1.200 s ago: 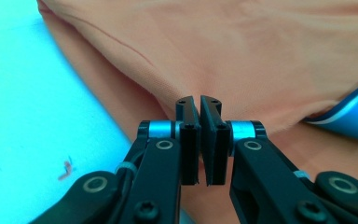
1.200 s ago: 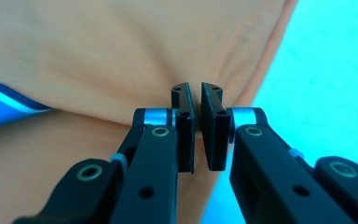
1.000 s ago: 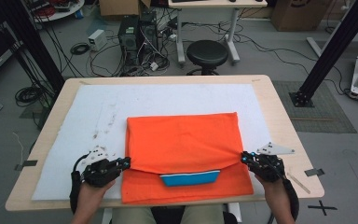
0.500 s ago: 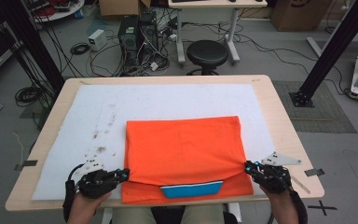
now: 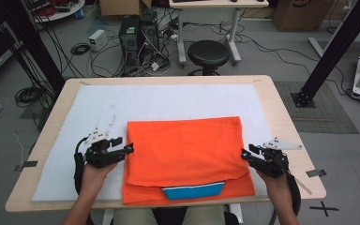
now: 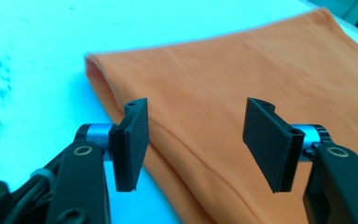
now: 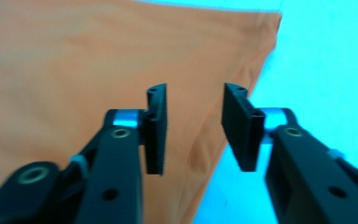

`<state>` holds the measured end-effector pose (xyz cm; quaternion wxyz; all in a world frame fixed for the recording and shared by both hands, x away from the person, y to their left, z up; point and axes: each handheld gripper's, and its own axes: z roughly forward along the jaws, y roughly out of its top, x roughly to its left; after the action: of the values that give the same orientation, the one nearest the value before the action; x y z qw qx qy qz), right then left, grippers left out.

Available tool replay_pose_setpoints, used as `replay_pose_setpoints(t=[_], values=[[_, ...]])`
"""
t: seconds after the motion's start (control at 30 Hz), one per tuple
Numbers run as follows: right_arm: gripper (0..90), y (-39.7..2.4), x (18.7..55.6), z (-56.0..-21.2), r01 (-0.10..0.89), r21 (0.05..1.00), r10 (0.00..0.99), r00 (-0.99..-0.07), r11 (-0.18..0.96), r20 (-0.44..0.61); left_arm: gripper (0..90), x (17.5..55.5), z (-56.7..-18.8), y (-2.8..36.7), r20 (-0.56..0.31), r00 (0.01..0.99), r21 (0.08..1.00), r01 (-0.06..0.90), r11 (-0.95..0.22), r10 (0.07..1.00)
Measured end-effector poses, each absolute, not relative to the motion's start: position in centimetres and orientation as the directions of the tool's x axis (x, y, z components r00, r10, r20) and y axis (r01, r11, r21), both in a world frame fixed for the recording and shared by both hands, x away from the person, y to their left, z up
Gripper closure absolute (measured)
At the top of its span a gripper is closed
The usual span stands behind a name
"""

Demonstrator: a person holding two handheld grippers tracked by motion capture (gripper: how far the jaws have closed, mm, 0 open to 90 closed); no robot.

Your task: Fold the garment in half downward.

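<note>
With both jaws just opened and nothing held, the left tool and right tool should be withdrawn sideways so the folded orange garment is left flat.

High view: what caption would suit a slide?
Two hand-held grippers, left and right, open beside a folded orange cloth.

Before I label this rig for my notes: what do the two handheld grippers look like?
Both the left gripper and right gripper are black, with flat rectangular jaws on silver pins, blue-tipped, each topped by a grey three-cornered plate and trailing a black cable.
</note>
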<state>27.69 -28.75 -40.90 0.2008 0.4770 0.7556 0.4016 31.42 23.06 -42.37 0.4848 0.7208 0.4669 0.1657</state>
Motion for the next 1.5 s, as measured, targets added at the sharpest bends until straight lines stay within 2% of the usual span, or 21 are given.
replay_pose_setpoints(t=[0.17, 0.37, 0.43, 0.63, 0.73, 0.8, 0.87, 0.9, 1.0, 1.07, 1.1, 1.2, 1.3, 1.5], values=[[58.5, -29.0, 28.8, -40.2, 0.549, 0.809, 0.894, -0.443, 0.210, 0.068, 38.9, 33.8, -42.5, 23.0, -0.204, 0.487, 0.849, 0.520, -0.094, 0.849], [52.4, -29.0, 32.3, -41.0, 0.582, 0.786, 0.912, -0.405, 0.207, 0.059, 38.1, 36.2, -43.9, 23.0, -0.195, 0.448, 0.825, 0.557, -0.101, 0.873], [50.4, -28.9, 33.7, -41.4, 0.601, 0.771, 0.916, -0.398, 0.212, 0.058, 38.1, 36.9, -44.2, 23.0, -0.171, 0.435, 0.818, 0.563, -0.119, 0.884], [42.8, -28.2, 38.1, -42.7, 0.668, 0.711, 0.934, -0.354, 0.219, 0.045, 38.0, 38.3, -45.5, 23.0, -0.174, 0.400, 0.807, 0.582, -0.102, 0.900], [41.2, -27.8, 39.8, -43.4, 0.703, 0.678, 0.939, -0.339, 0.215, 0.053, 38.2, 38.6, -45.5, 22.8, -0.177, 0.403, 0.795, 0.597, -0.111, 0.898], [41.7, -27.5, 40.5, -43.8, 0.720, 0.658, 0.940, -0.337, 0.220, 0.055, 41.1, 38.7, -45.5, 22.4, -0.145, 0.412, 0.778, 0.610, -0.153, 0.900], [46.9, -27.3, 40.8, -44.1, 0.725, 0.647, 0.938, -0.344, 0.236, 0.043, 47.2, 38.7, -45.6, 21.7, -0.107, 0.429, 0.771, 0.605, -0.197, 0.897], [53.1, -27.2, 40.9, -44.3, 0.732, 0.636, 0.933, -0.356, 0.245, 0.050, 52.4, 38.6, -45.5, 21.6, -0.115, 0.426, 0.769, 0.610, -0.191, 0.897], [61.7, -27.0, 40.8, -44.3, 0.726, 0.638, 0.925, -0.376, 0.257, 0.056, 64.9, 38.6, -45.5, 21.2, -0.128, 0.423, 0.769, 0.613, -0.179, 0.897], [71.8, -26.9, 40.8, -44.3, 0.729, 0.636, 0.921, -0.383, 0.255, 0.070, 75.4, 38.5, -45.5, 20.8, -0.108, 0.426, 0.773, 0.604, -0.193, 0.898], [79.9, -26.9, 40.7, -44.3, 0.732, 0.632, 0.915, -0.393, 0.254, 0.087, 81.1, 38.5, -45.5, 20.6, -0.101, 0.421, 0.774, 0.602, -0.195, 0.902], [84.0, -26.8, 40.8, -44.2, 0.728, 0.631, 0.908, -0.409, 0.267, 0.088, 83.3, 38.7, -45.5, 20.7, -0.125, 0.402, 0.773, 0.613, -0.165, 0.907], [84.9, -27.3, 41.0, -44.2, 0.733, 0.642, 0.913, -0.388, 0.225, 0.123, 83.8, 39.0, -45.4, 20.8, -0.145, 0.389, 0.773, 0.618, -0.141, 0.910], [85.3, -27.4, 41.5, -44.0, 0.699, 0.689, 0.935, -0.343, 0.192, 0.087, 84.1, 40.4, -45.2, 20.8, -0.181, 0.366, 0.796, 0.600, -0.083, 0.913]])
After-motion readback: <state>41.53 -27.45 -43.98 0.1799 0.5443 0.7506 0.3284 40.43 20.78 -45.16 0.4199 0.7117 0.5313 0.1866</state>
